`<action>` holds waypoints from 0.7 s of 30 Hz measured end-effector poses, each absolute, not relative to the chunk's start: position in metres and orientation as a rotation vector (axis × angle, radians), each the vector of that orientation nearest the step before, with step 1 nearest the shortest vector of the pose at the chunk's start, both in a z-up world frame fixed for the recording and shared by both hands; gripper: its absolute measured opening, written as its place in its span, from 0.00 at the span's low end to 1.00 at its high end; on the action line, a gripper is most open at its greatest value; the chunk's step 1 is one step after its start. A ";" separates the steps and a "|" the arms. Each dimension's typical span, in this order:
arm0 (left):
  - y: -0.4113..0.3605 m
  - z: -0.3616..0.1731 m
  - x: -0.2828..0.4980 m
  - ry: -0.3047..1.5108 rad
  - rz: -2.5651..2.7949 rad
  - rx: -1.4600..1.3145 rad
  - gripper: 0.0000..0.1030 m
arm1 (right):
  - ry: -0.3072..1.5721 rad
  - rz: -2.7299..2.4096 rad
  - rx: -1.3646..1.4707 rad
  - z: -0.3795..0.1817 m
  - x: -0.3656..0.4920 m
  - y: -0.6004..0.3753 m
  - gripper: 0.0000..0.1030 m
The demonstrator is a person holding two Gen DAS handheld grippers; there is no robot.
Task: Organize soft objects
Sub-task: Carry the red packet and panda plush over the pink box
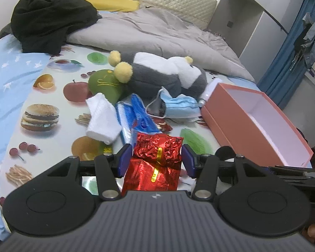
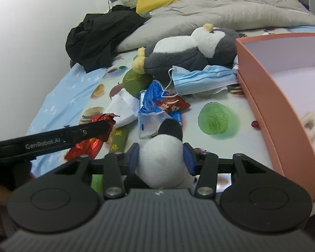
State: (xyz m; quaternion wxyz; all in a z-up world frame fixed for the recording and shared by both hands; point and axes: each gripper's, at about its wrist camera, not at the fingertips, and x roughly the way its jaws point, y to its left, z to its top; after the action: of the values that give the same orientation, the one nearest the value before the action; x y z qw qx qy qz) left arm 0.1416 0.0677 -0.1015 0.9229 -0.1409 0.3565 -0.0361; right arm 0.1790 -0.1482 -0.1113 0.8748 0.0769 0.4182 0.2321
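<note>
Here the bed (image 1: 42,113) carries everything, with the pink box (image 1: 250,124) as my landmark. Left of the box lies the penguin (image 1: 163,77), a mask (image 1: 178,107) just before it. My left tongs (image 1: 156,160) clench red foil packets (image 1: 157,163); my right tongs (image 2: 160,157) clench a white plush (image 2: 159,159) near the box's left wall.

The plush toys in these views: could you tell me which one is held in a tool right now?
The small black-and-white plush, gripped in the right tool. The big grey-and-white penguin plush lies on the bed, touched by no tool.
</note>
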 end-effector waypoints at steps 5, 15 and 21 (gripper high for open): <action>0.054 -0.096 0.138 0.740 -0.092 -0.286 0.56 | 0.861 0.451 0.134 -0.111 0.174 -0.155 0.42; 0.023 -0.068 0.132 0.731 -0.132 -0.303 0.56 | 0.805 0.423 0.113 -0.081 0.158 -0.172 0.42; -0.003 -0.050 0.135 0.723 -0.188 -0.308 0.56 | 0.757 0.374 0.106 -0.057 0.145 -0.199 0.42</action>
State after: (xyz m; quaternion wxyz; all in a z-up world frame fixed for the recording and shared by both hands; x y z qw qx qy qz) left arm 0.1349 -0.0035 -0.0496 0.9194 -0.1498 0.3519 -0.0915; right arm 0.1455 -0.1988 -0.0573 0.9108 0.0514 0.3673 0.1815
